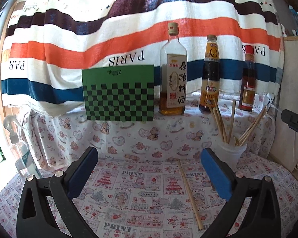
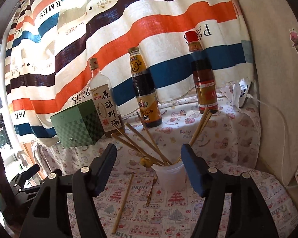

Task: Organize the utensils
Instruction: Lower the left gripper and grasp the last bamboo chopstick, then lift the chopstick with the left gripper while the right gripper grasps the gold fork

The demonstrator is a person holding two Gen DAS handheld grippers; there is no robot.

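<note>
A single wooden chopstick [image 1: 189, 194] lies on the printed tablecloth between the fingers of my left gripper [image 1: 150, 151], nearer the right finger; the jaws stand wide open and touch nothing. To the right stands a white cup [image 1: 231, 150] with several chopsticks [image 1: 220, 121] leaning in it. In the right wrist view, my right gripper [image 2: 149, 148] is open just in front of the white cup [image 2: 166, 173], whose chopsticks [image 2: 147, 138] fan out between and beyond the pads without being pressed. A small gold fork [image 2: 152, 188] and the loose chopstick [image 2: 123, 200] lie on the cloth below.
Three sauce bottles [image 1: 172, 75] [image 1: 210, 75] [image 1: 248, 83] and a green checkered box [image 1: 119, 95] line the back against a striped cloth. A spray bottle [image 1: 19, 148] stands at the left edge. A cushioned panel [image 2: 278, 79] and a white plug with a cable [image 2: 244, 93] bound the right side.
</note>
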